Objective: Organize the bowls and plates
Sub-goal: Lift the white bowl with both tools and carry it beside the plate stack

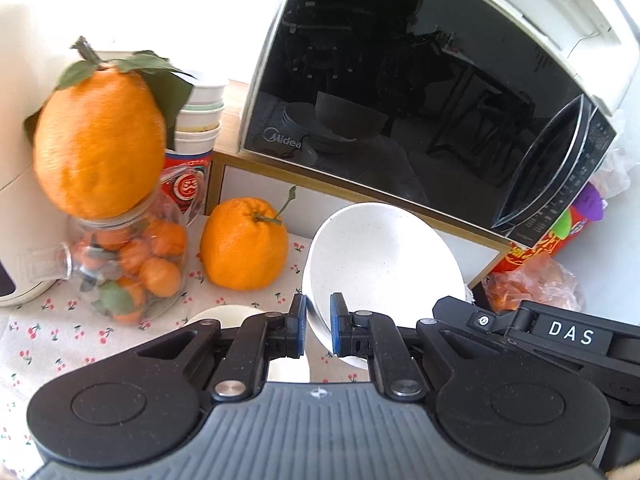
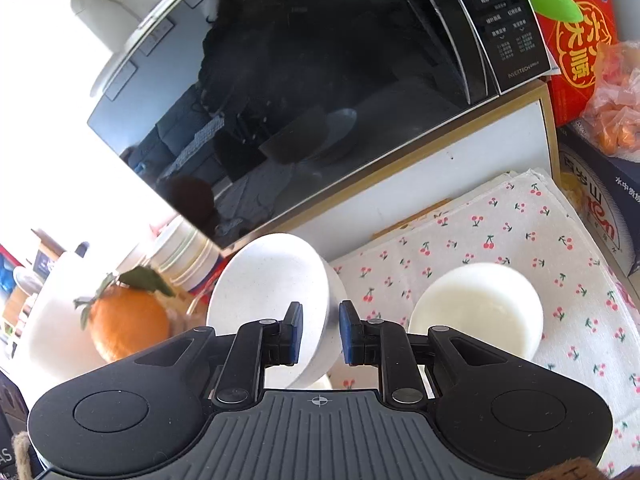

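In the left wrist view my left gripper [image 1: 319,330] is shut on the rim of a white speckled bowl [image 1: 380,256], which is tilted up with its inside facing me. A cream bowl [image 1: 228,314] sits partly hidden under the left finger. In the right wrist view my right gripper [image 2: 319,332] is shut on the rim of a white speckled bowl [image 2: 272,288], held tilted above the cherry-print cloth [image 2: 500,232]. A second white bowl [image 2: 480,304] rests on the cloth to the right of the gripper.
A black-fronted microwave [image 1: 420,80] on a white, gold-edged stand [image 1: 280,184] fills the back. A large orange [image 1: 244,244], a glass jar of small oranges [image 1: 132,264] topped by another orange [image 1: 100,144], stacked cups [image 1: 200,120] and a white appliance [image 1: 20,160] crowd the left. Red boxes [image 2: 576,40] and bagged fruit [image 2: 616,112] stand right.
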`<action>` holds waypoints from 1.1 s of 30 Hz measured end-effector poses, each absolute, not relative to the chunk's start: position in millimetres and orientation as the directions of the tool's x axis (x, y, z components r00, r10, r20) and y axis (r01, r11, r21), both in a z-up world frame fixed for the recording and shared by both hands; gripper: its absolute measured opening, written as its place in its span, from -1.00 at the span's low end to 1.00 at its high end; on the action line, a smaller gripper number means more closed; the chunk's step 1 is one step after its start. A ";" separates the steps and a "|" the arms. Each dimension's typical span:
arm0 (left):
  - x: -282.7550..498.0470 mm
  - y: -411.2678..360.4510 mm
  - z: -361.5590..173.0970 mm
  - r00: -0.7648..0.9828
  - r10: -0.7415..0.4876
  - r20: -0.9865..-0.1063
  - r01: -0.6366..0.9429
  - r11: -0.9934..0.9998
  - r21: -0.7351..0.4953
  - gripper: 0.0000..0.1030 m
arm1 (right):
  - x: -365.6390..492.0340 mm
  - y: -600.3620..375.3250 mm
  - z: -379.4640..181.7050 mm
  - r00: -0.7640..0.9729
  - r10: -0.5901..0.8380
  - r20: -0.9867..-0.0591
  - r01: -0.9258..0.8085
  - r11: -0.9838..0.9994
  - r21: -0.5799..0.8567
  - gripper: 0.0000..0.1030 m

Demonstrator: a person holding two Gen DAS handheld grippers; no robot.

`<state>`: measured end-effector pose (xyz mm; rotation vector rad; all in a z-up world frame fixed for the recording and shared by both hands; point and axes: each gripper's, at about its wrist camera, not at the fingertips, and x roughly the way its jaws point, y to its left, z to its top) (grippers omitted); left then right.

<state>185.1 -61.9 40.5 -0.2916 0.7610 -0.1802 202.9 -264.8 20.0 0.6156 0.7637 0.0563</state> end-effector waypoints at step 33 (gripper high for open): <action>93.0 81.7 5.0 0.630 -0.314 -0.710 0.105 0.941 -0.323 -0.72 | 139.9 -118.8 -25.3 0.515 0.412 -0.752 0.055 0.859 0.508 -0.57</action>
